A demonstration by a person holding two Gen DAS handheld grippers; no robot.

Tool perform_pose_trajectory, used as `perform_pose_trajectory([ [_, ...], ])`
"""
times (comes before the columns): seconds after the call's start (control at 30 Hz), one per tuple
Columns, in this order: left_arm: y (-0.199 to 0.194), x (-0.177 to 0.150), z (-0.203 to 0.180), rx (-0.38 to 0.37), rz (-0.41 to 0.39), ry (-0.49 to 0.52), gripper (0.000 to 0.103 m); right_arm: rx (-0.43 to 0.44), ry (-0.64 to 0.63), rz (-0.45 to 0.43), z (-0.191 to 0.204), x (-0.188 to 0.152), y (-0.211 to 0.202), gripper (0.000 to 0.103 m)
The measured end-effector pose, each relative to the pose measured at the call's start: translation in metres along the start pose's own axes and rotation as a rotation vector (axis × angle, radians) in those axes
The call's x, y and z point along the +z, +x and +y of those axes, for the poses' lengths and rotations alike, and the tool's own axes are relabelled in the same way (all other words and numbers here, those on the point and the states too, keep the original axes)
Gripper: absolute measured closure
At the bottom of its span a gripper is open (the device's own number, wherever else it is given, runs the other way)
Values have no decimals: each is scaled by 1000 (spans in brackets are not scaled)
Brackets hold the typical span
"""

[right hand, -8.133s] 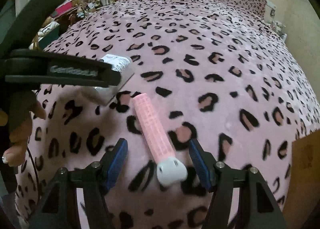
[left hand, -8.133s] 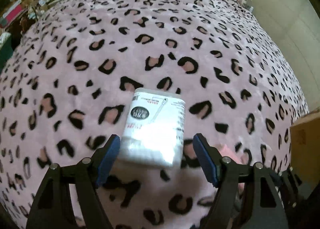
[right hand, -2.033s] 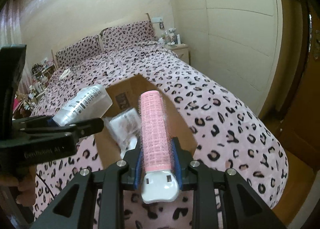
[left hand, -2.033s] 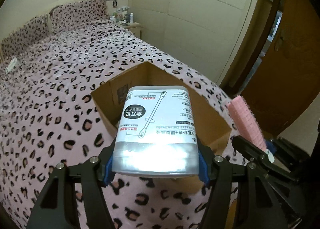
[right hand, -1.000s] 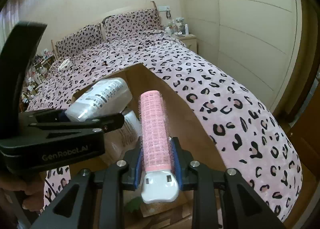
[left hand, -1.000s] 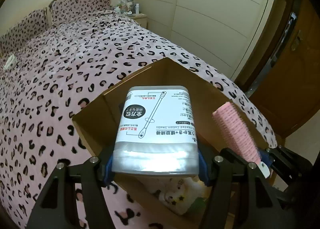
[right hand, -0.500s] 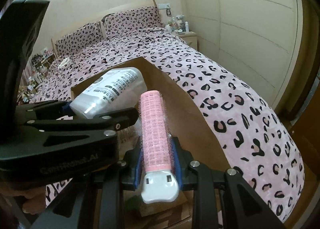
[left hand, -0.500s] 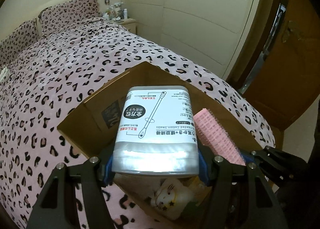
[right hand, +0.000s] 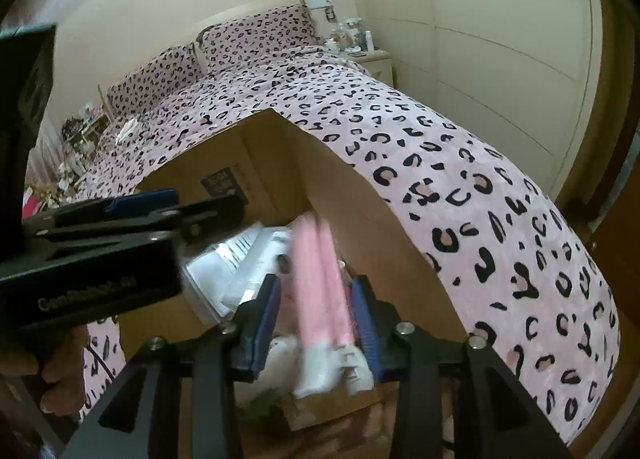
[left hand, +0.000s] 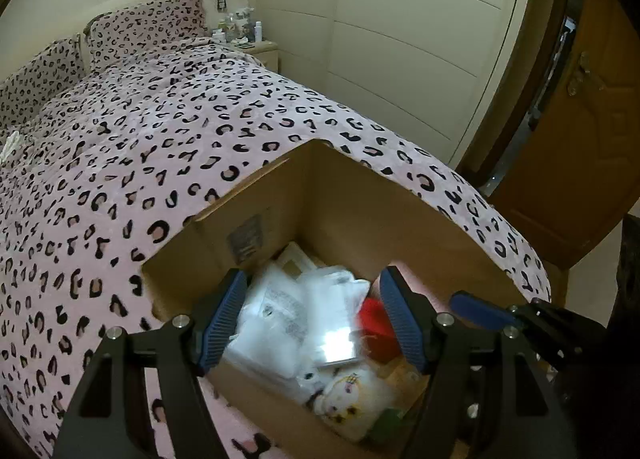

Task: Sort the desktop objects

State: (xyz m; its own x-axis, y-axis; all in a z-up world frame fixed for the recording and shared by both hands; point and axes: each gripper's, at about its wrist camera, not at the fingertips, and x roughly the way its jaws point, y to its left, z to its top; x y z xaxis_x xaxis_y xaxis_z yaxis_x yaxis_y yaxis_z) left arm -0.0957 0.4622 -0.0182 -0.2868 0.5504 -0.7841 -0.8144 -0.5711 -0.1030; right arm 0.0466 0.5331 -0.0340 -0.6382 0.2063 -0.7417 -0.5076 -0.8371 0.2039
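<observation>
The cotton swab tub (left hand: 332, 323) has dropped into the cardboard box (left hand: 360, 203) from the opening, empty left gripper (left hand: 314, 319), while above the box the pink hair roller (right hand: 320, 283) slips blurred between the right gripper (right hand: 316, 323)'s opening jaws.

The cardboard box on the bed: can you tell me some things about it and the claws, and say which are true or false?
1. The cardboard box is open on top. True.
2. The box sits on a leopard-spotted blanket. True.
3. The box has nothing inside. False: white packets and a small plush toy lie in it.
4. The pink hair roller lies on the blanket. False: it is blurred between the right claw's opening jaws, over the box.
5. The left claw grips a bottle. False: its opening jaws grip nothing.
</observation>
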Motion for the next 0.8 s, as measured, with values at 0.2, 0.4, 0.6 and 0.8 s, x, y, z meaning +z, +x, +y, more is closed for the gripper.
perform_pose_trajectory([
  [0.2,-8,-4,8,18,3,-28,33,7,48,43,-6,3,-2,62],
  [0.4,-26,-13,8,49,8,-44,31,6,88,31,-11,5,-26,62],
  [0.6,-57,-31,-4,103,-4,-66,21,-12,87,26,-13,-2,-64,62],
  [0.8,-96,-49,-20,141,-23,-105,10,-43,71,25,-18,-17,-104,62],
])
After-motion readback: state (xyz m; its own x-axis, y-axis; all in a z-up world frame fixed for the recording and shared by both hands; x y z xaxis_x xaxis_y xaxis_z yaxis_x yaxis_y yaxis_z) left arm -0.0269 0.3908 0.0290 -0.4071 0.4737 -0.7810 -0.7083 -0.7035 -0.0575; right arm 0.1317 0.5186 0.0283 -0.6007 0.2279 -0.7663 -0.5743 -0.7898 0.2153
